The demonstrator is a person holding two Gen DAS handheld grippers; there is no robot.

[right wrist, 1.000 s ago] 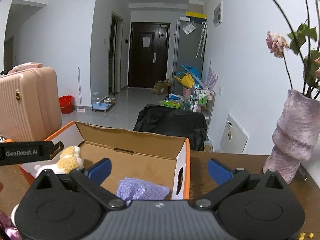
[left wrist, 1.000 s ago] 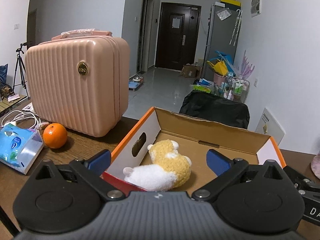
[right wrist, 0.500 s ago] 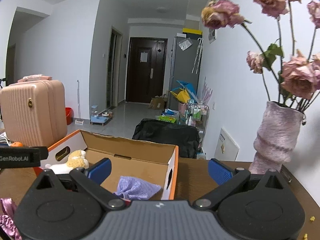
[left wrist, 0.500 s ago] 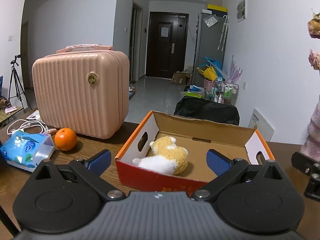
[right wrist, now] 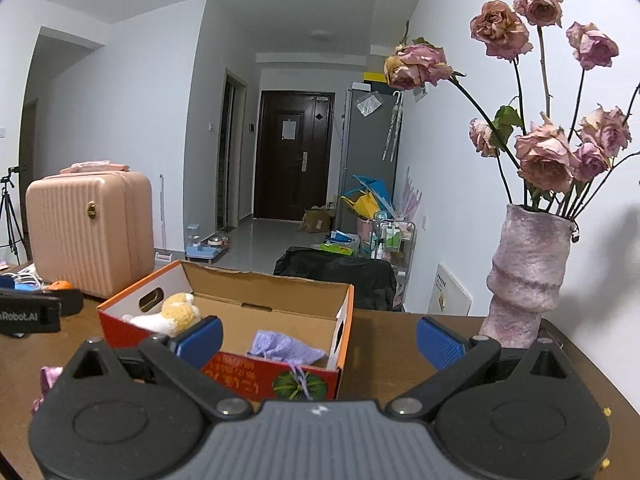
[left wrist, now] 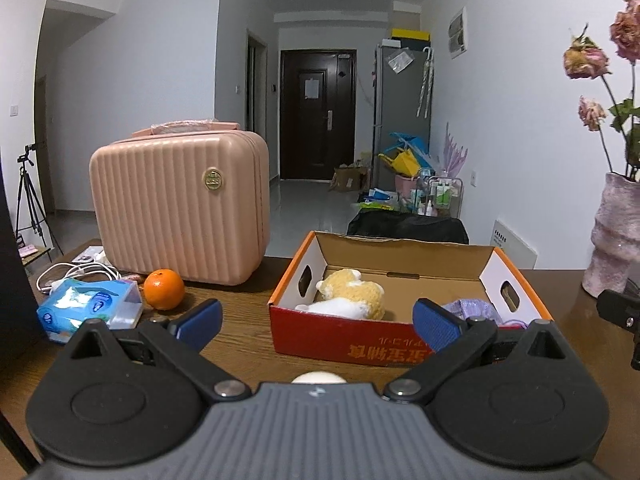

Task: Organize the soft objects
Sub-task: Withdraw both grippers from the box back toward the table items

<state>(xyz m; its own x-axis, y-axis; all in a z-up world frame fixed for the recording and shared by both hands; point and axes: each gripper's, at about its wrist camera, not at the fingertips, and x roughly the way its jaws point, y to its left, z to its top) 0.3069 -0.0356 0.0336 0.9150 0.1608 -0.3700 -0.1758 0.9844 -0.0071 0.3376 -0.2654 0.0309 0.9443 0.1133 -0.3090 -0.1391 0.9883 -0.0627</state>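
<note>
Left hand-held gripper (left wrist: pixel 316 322) and right hand-held gripper (right wrist: pixel 319 340): jaws spread wide, nothing between them, both near the cardboard box (left wrist: pixel 404 254) on the wooden surface (left wrist: pixel 240 332). Plush toy (left wrist: pixel 352 294), yellow w/ white, lies in box's left half; purple knit cloth (right wrist: pixel 285 349) in its right half. Left of box: orange (left wrist: pixel 164 289), tissue pack (left wrist: pixel 90 306), pink case (left wrist: pixel 180 208). Far right: vase (right wrist: pixel 528 276) w/ dried roses.

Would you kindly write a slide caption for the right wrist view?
Open right gripper facing a cardboard box holding a plush toy and lilac knitted cloth, vase of dried roses alongside.
</note>
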